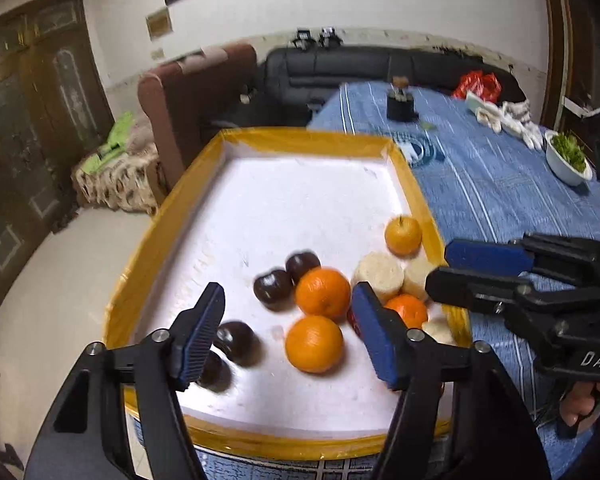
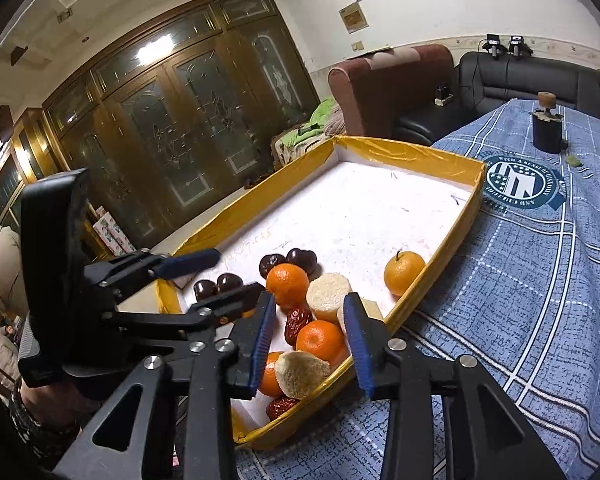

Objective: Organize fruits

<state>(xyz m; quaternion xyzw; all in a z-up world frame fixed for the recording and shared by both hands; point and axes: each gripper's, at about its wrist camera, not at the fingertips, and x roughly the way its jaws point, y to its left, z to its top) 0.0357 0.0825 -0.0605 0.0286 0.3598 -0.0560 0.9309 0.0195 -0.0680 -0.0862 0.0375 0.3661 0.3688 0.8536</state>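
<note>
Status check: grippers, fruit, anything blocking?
Left gripper open, empty. Right gripper open, empty. Fruit clustered in tray: oranges, chestnuts. Nothing blocking.

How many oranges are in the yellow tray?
4 oranges: one beside the dark fruits, one in front of it, one partly behind the left tool, one alone by the tray right rim. Others may be hidden.
</note>
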